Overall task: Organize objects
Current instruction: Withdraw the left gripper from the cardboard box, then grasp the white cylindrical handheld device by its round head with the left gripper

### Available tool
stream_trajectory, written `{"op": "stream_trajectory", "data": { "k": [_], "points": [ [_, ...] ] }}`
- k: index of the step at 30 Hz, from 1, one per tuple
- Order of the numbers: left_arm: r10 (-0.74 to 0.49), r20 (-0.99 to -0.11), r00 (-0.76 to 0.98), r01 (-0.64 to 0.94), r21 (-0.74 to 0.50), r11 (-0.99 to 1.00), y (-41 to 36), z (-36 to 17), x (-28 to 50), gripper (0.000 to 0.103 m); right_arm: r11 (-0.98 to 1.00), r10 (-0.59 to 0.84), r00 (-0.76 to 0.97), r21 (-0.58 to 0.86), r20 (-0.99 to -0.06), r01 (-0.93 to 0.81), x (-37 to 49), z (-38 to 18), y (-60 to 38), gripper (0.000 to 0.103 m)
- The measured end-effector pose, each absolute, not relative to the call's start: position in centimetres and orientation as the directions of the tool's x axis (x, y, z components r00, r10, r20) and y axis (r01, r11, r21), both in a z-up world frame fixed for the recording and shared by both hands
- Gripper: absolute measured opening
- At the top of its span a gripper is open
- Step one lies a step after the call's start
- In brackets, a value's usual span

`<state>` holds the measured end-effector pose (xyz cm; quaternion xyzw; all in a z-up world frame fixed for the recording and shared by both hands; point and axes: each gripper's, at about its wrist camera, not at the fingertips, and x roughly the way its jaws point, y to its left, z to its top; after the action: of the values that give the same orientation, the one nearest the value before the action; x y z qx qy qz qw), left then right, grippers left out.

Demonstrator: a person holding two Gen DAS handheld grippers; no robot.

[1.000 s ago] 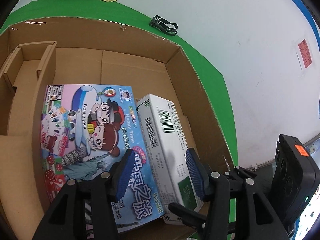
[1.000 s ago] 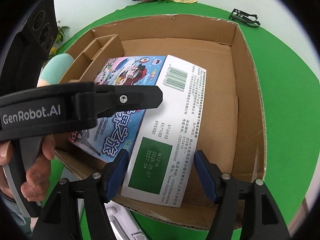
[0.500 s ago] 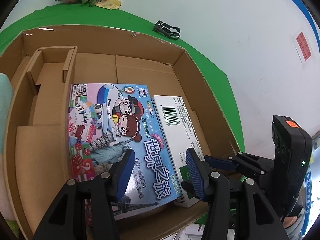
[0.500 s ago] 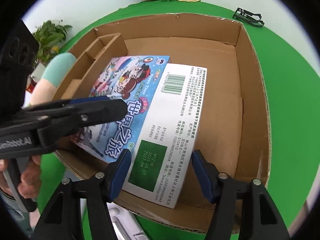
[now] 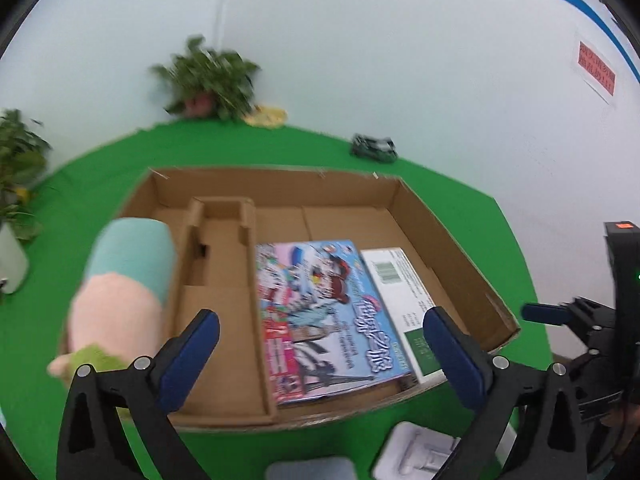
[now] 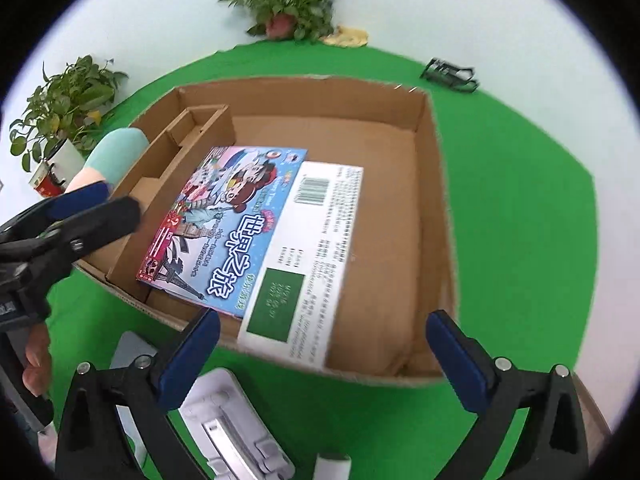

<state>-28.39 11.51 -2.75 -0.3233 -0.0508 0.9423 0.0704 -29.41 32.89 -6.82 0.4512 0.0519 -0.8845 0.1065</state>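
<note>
Between steps: colourful game box (image 6: 224,228) and white carton (image 6: 308,256) lying flat, side by side, inside cardboard box (image 6: 436,184). Left gripper (image 5: 320,356) and right gripper (image 6: 320,356) both opening, jaws spread, nothing between. Next likely the plush toy (image 5: 124,284) just outside the left wall; needs a reach over and a soft squeeze.

A pale wall (image 5: 360,40) with a red notice (image 5: 596,68) rises behind the green-covered table (image 6: 500,208).

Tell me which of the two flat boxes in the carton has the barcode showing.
The white box, beside the colourful cartoon game box, which partly overlaps its edge.
</note>
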Motion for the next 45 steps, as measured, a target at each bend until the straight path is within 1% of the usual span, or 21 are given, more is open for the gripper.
{"op": "stream_trajectory", "data": {
  "k": [4, 8, 12, 15, 20, 23, 26, 28, 30, 31, 32, 33, 35, 36, 37, 38, 39, 41, 42, 43, 45],
  "points": [
    [0.062, -0.571, -0.818, -0.038, -0.053, -0.998, 10.9, -2.1, -24.4, 0.103, -0.975, -0.161, -0.646, 0.017, -0.746, 0.224, -26.0, -5.1, 33.4, 0.102],
    [0.021, -0.558, -0.830, 0.004, -0.044, -0.999, 10.6, -1.6, -21.4, 0.103, -0.973, -0.182, -0.697, 0.023, -0.694, 0.231, -23.0, -4.1, 32.7, 0.102],
    [0.027, -0.567, -0.823, 0.005, -0.055, -0.998, 10.7, -1.3, -19.8, 0.103, -0.969, -0.211, -0.723, 0.042, -0.658, 0.244, -21.0, -3.9, 32.0, 0.102],
    [0.020, -0.593, -0.805, 0.009, -0.046, -0.999, 11.1, -1.6, -19.3, 0.103, -0.966, -0.221, -0.715, 0.049, -0.663, 0.253, -20.2, -4.4, 31.5, 0.102],
    [0.031, -0.606, -0.795, 0.007, -0.061, -0.998, 11.5, -1.8, -18.6, 0.103, -0.968, -0.225, -0.724, 0.068, -0.652, 0.240, -18.7, -4.4, 31.6, 0.102],
    [0.043, -0.632, -0.774, 0.005, -0.075, -0.997, 11.8, -1.9, -18.2, 0.103, -0.966, -0.222, -0.734, 0.043, -0.642, 0.254, -17.9, -4.2, 31.3, 0.102],
    [0.059, -0.633, -0.772, 0.005, -0.098, -0.995, 11.9, -2.1, -17.6, 0.102, -0.966, -0.218, -0.746, 0.032, -0.629, 0.256, -17.3, -4.1, 31.2, 0.102],
    [0.054, -0.637, -0.769, 0.003, -0.088, -0.996, 12.1, -2.3, -17.3, 0.102, -0.967, -0.212, -0.756, 0.022, -0.619, 0.253, -16.7, -4.1, 31.0, 0.097],
    [0.061, -0.643, -0.763, -0.003, -0.090, -0.996, 12.1, -2.5, -17.0, 0.102, -0.970, -0.192, -0.764, 0.002, -0.616, 0.242, -16.3, -4.3, 30.8, 0.079],
    [0.065, -0.646, -0.760, -0.005, -0.095, -0.995, 12.1, -2.7, -16.8, 0.102, -0.972, -0.179, -0.764, -0.007, -0.620, 0.233, -16.1, -4.7, 30.6, 0.073],
    [0.070, -0.649, -0.758, -0.008, -0.098, -0.995, 12.0, -2.9, -16.7, 0.102, -0.974, -0.170, -0.758, -0.011, -0.630, 0.227, -16.1, -5.2, 30.5, 0.061],
    [0.068, -0.650, -0.757, -0.007, -0.096, -0.995, 11.9, -2.9, -16.7, 0.101, -0.974, -0.167, -0.748, -0.010, -0.643, 0.225, -16.0, -5.6, 30.4, 0.054],
    [0.056, -0.650, -0.757, 0.001, -0.087, -0.996, 11.9, -3.2, -16.5, 0.097, -0.971, -0.177, -0.729, -0.002, -0.662, 0.237, -15.8, -6.3, 30.1, 0.052],
    [0.053, -0.650, -0.758, 0.003, -0.086, -0.996, 11.8, -3.3, -16.4, 0.085, -0.970, -0.184, -0.724, 0.002, -0.664, 0.244, -15.7, -6.5, 30.0, 0.052],
    [0.050, -0.650, -0.759, 0.002, -0.079, -0.997, 11.8, -3.5, -16.3, 0.065, -0.967, -0.197, -0.723, 0.012, -0.662, 0.253, -15.4, -6.7, 29.9, 0.052],
    [0.050, -0.656, -0.753, -0.006, -0.070, -0.998, 11.8, -3.6, -16.4, 0.054, -0.965, -0.212, -0.724, 0.022, -0.657, 0.262, -15.3, -6.8, 29.8, 0.057],
    [0.050, -0.668, -0.743, -0.013, -0.060, -0.998, 11.9, -3.9, -16.6, 0.043, -0.961, -0.226, -0.724, 0.029, -0.652, 0.274, -15.1, -6.8, 29.7, 0.079],
    [0.055, -0.681, -0.730, -0.021, -0.059, -0.998, 11.9, -4.4, -16.7, 0.044, -0.957, -0.248, -0.737, 0.038, -0.628, 0.289, -14.6, -6.8, 29.6, 0.103],
    [0.062, -0.681, -0.730, -0.022, -0.066, -0.998, 11.8, -4.5, -16.7, 0.051, -0.955, -0.254, -0.750, 0.037, -0.611, 0.293, -14.2, -6.7, 29.6, 0.102],
    [0.071, -0.683, -0.727, -0.025, -0.077, -0.997, 11.8, -4.6, -16.6, 0.070, -0.958, -0.244, -0.762, 0.026, -0.600, 0.287, -13.9, -6.6, 29.6, 0.102],
    [0.085, -0.677, -0.731, -0.028, -0.095, -0.995, 11.7, -4.7, -16.4, 0.090, -0.962, -0.227, -0.769, 0.014, -0.598, 0.274, -13.5, -6.9, 29.6, 0.102]
  ]
}}
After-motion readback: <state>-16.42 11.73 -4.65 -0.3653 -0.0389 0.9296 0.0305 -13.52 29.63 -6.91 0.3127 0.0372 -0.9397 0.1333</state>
